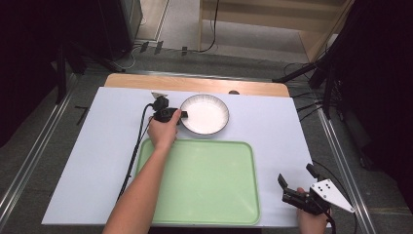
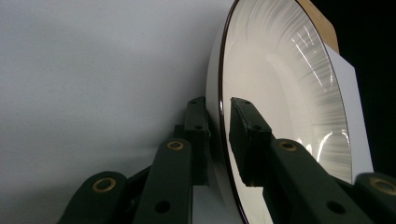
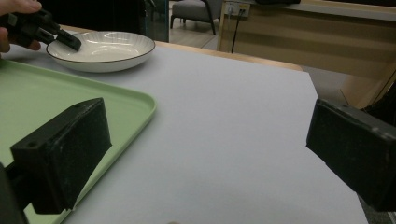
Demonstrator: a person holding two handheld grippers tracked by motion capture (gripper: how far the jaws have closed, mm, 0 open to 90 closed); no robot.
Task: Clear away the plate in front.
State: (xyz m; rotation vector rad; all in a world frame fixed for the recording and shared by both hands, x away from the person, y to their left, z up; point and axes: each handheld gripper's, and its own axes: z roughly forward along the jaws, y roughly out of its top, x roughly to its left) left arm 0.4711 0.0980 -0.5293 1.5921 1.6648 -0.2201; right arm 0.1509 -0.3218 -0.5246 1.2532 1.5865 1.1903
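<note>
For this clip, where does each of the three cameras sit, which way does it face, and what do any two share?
High view: above the person's side, looking forward and down on the table, green tray, both forearms and tools.
Left gripper view: on the left tool, looking along its jaws straddling the white bowl rim.
Right gripper view: on the right tool, jaws wide apart, facing across the table.
Shared: high and right gripper views both show the bowl with the left tool on its rim.

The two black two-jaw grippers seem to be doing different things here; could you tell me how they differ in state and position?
The left gripper has its jaws closed on the rim of the white ribbed bowl, one jaw inside and one outside; the right gripper has its jaws wide apart and holds nothing. The left one is at the far side of the pale green plastic tray; the right one is at the white table's near right corner. Each is held in a hand.
</note>
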